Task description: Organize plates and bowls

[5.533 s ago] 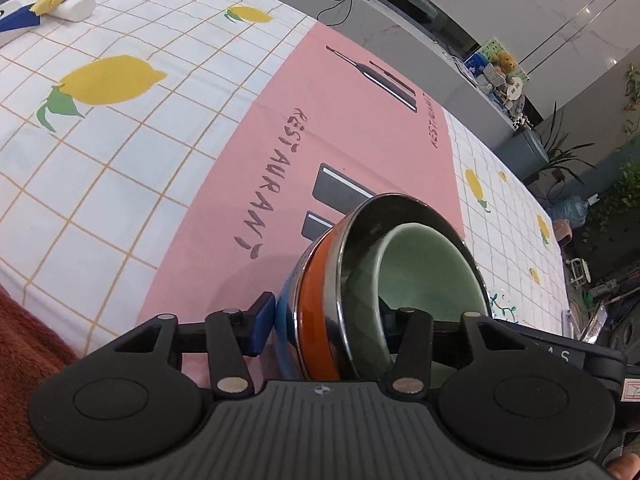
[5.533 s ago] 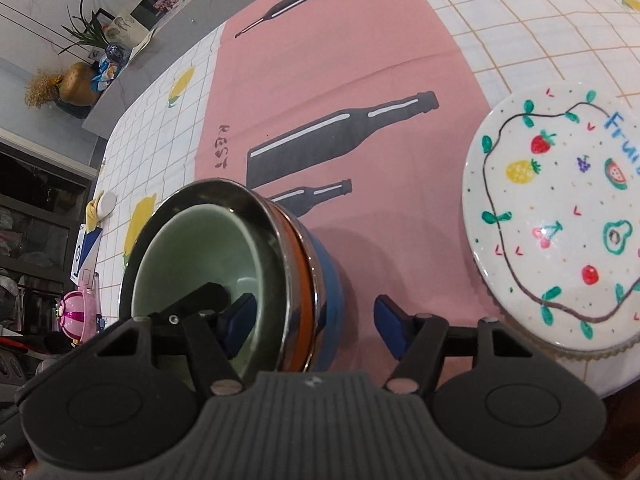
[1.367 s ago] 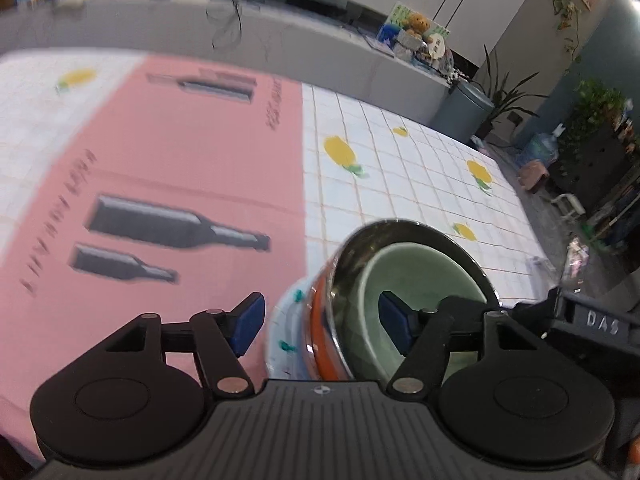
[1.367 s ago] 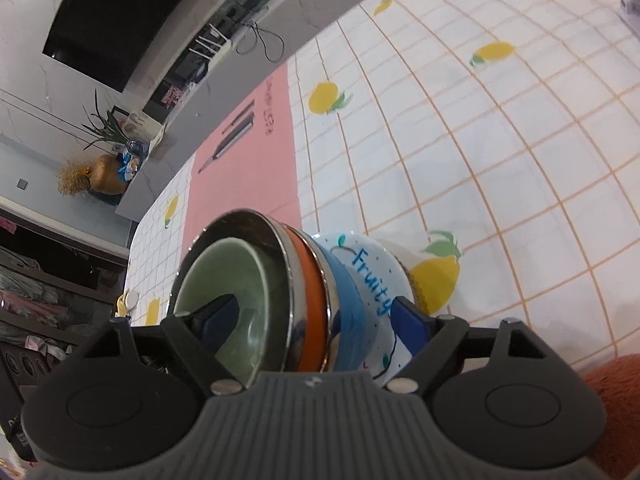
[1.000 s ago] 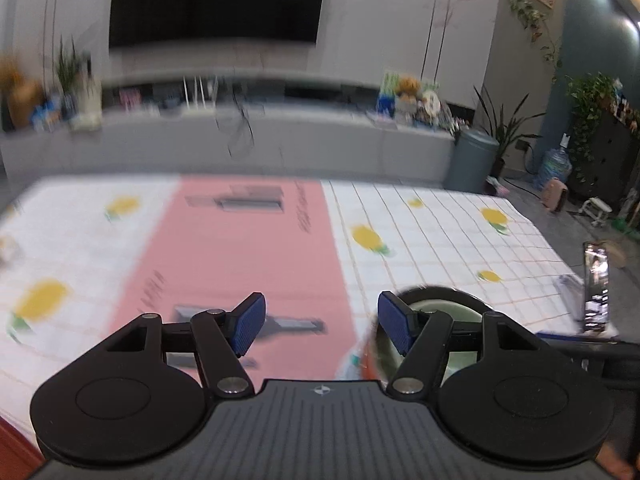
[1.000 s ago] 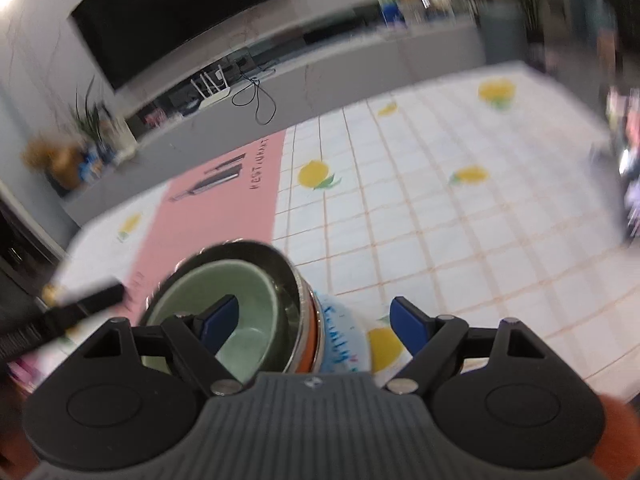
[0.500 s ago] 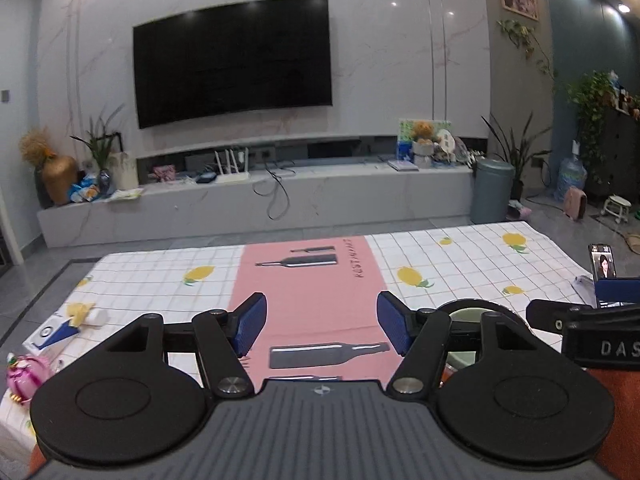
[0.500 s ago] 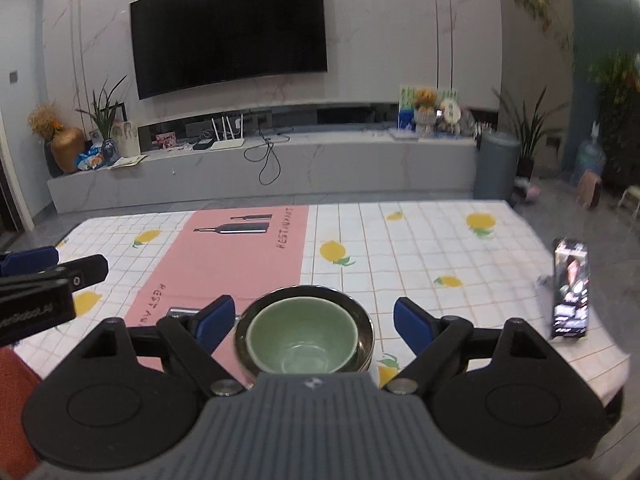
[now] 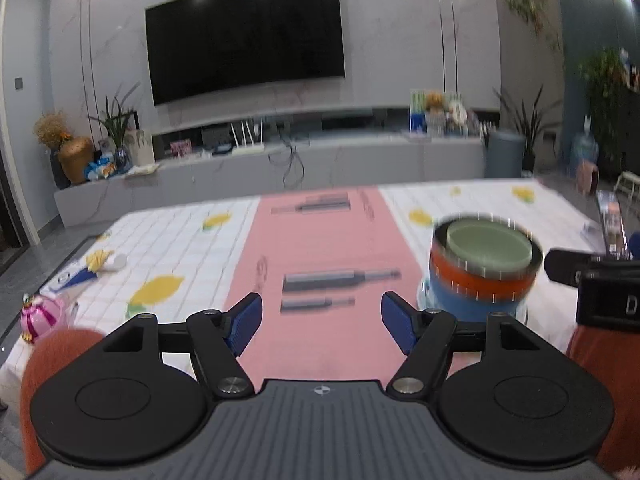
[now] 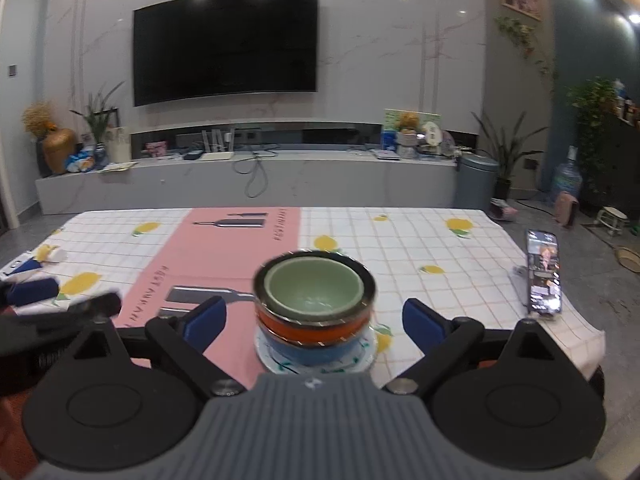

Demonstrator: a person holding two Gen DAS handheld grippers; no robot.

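Bowls [image 10: 315, 312] stacked in one pile on a white plate [image 10: 368, 350] on the bench [image 10: 440, 248]: green bowl [image 10: 314, 288] on top, inside a shiny metal one, then an orange bowl [image 10: 312, 330], then a blue bowl [image 10: 308, 350] at the bottom. Standing near the front edge, right where the pink strip of the cloth [image 10: 208, 256] meets the white squares with lemons.

Seen from the right wrist: pile straight ahead of the right gripper [image 10: 316, 320], in line with the gap between its blue pads [image 10: 206, 318], but farther off. Not touched. Jaws far apart, just opened wider, nothing held.

Seen from the left wrist: left gripper [image 9: 322, 322] pointing at the pink strip, with the pile off to its right and a bit farther away, well apart from the pads. Jaws wide apart too, just opened more, holding nothing. Picture a bit blurry here.

Phone [image 10: 543, 270] lying at the right edge of the bench. Pink toy [image 9: 38, 318] at the near left corner.
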